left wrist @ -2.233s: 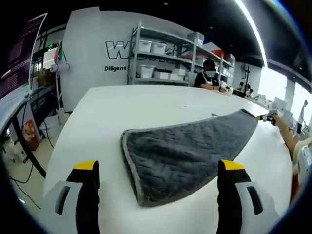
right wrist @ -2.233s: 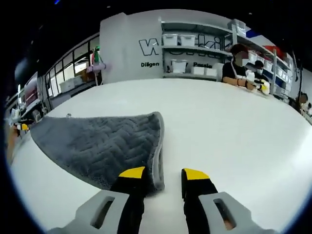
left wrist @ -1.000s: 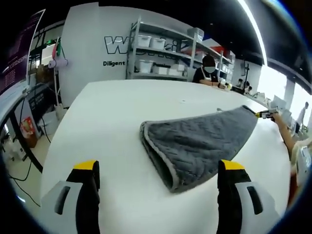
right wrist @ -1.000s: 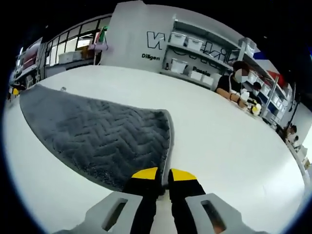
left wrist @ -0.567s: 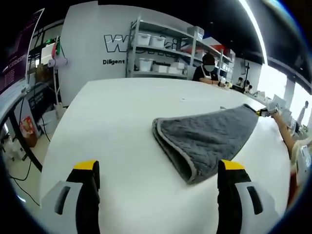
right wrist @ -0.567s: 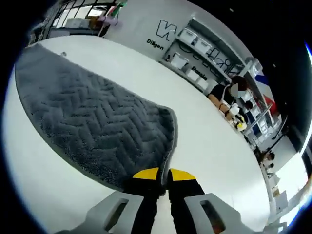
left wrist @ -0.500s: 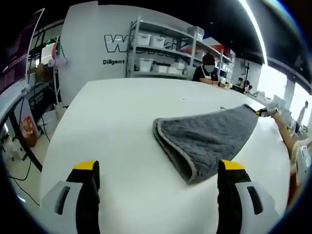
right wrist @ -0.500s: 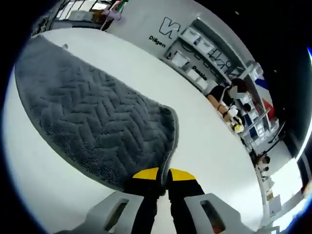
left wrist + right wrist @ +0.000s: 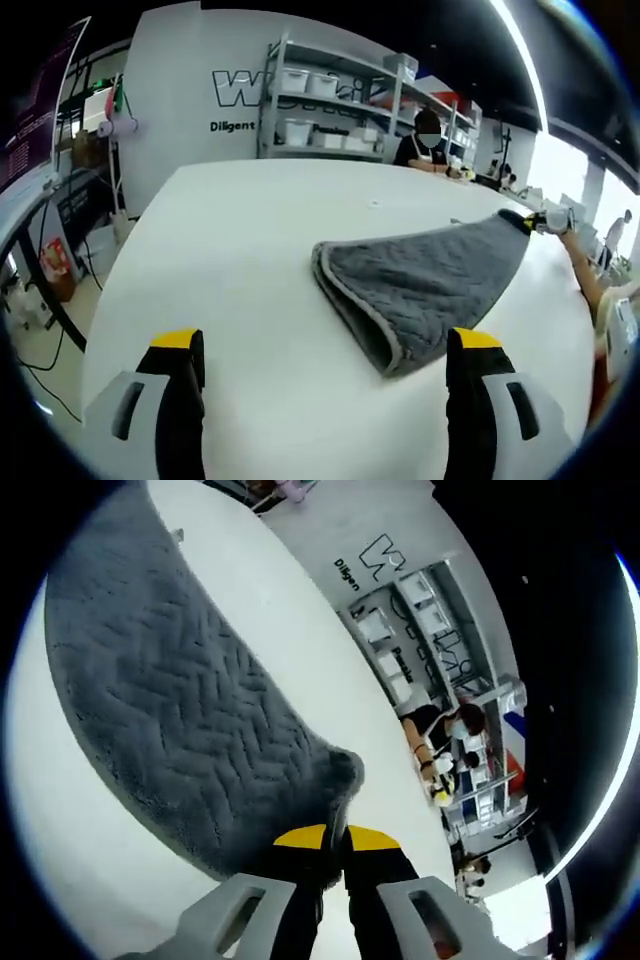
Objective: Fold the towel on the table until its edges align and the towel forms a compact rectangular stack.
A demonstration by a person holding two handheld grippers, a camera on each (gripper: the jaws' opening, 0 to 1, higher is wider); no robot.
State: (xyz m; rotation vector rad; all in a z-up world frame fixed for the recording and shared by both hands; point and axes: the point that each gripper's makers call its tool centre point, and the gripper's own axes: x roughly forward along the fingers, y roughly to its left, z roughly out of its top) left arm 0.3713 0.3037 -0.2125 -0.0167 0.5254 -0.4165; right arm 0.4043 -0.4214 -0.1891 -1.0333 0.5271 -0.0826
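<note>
A grey quilted towel point(image 9: 425, 285) lies folded over on the white table point(image 9: 220, 250), its rounded fold facing me and its far corner raised at the right. My left gripper point(image 9: 327, 350) stands open, wide apart, low over the table just short of the towel with nothing between its jaws. The right gripper point(image 9: 543, 219) shows small at the far right, at the towel's far corner. In the right gripper view the towel point(image 9: 180, 710) stretches away up and left, and my right gripper point(image 9: 325, 838) is shut on its bunched corner, lifted off the table point(image 9: 330, 670).
A shelf rack with white bins point(image 9: 330, 110) stands behind the table against a white wall. A person point(image 9: 425, 150) sits at the table's far end. The table's left edge point(image 9: 105, 300) drops to the floor. A person's forearm point(image 9: 590, 275) reaches in from the right.
The right gripper has tilted and lifted with the towel corner pinched in it, so its view has rolled. In the left gripper view the far corner sits slightly higher. The left gripper has stayed put.
</note>
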